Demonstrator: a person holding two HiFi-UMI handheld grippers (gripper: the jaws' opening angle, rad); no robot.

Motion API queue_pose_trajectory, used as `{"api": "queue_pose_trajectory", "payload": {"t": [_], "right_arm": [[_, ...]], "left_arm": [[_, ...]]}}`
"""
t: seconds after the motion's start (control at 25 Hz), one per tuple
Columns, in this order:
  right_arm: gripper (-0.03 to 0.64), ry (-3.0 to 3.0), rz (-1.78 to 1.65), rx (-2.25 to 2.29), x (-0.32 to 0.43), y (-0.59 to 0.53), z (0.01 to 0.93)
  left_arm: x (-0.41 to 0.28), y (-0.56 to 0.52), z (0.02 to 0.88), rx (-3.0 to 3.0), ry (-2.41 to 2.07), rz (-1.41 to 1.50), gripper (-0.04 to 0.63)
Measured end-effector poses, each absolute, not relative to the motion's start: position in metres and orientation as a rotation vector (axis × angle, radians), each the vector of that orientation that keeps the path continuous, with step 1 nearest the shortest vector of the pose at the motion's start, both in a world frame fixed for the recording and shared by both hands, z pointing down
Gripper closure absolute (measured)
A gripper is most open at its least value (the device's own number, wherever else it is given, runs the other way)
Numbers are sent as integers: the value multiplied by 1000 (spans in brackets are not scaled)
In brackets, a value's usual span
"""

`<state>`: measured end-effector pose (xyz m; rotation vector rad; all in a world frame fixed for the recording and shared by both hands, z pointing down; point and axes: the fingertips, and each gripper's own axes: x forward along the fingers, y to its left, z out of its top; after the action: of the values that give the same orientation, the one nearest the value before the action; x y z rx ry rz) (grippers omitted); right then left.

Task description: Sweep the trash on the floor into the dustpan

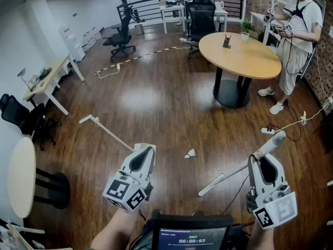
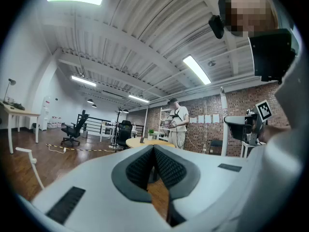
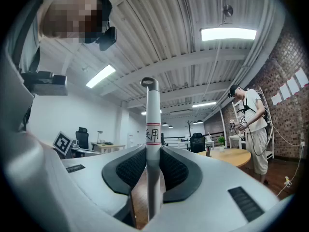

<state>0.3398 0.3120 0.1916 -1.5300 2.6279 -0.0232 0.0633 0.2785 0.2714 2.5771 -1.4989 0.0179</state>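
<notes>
We hold the right gripper (image 1: 257,163) (image 3: 152,151) low at the right, its jaws clamped on the white broom handle (image 1: 229,177) (image 3: 150,124). In the right gripper view the handle stands upright between the ribbed pads, with a red-edged label just above them and a ring at its top end. From the head view the handle slants across the dark wooden floor (image 1: 171,103), from beside the gripper's tip down to the left. Our left gripper (image 1: 148,152) (image 2: 154,149) is low at the left; its pads meet at the tip and only a thin slit shows lower down, and nothing shows between them in the left gripper view. A white rod with a bent end (image 1: 106,132) (image 2: 31,158) runs from the left to the left gripper's tip, where a pale flat piece shows. We cannot tell whether the gripper touches it. The trash (image 1: 191,153), a small crumpled white scrap, lies on the floor between the two grippers and a little ahead of them, apart from both and just beyond the handle's lower end. Farther off stands a round wooden table (image 1: 260,61), with a person (image 1: 299,30) on its right.
</notes>
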Motion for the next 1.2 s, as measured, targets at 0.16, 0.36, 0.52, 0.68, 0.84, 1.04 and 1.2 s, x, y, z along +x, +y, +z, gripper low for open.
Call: {"api": "queue_pose_trajectory", "payload": {"t": [0.16,0.36,0.52,0.68,0.84,1.04,1.2], "right_arm": [[505,2653,-7,-1478,344,295,197],[505,2655,-26,-1514,355,254,218],[505,2617,9,-1553,359,231,229],[505,2591,25,-1599,332,193,235],[505,2559,28,-1681,302,141,231],[505,2507,78,-1731,261,99,225],[505,2437,118,-1787,234,68,226]], "left_arm": [[68,262,274,2582,-1527,31,594],[63,228,301,2533,-1535,70,594],[68,195,315,2573,-1467,47,594],[39,150,319,2622,-1408,38,594],[-2,101,315,2631,-1379,31,594],[-51,49,318,2646,-1344,7,594],[-87,15,322,2652,-1310,-15,594]]}}
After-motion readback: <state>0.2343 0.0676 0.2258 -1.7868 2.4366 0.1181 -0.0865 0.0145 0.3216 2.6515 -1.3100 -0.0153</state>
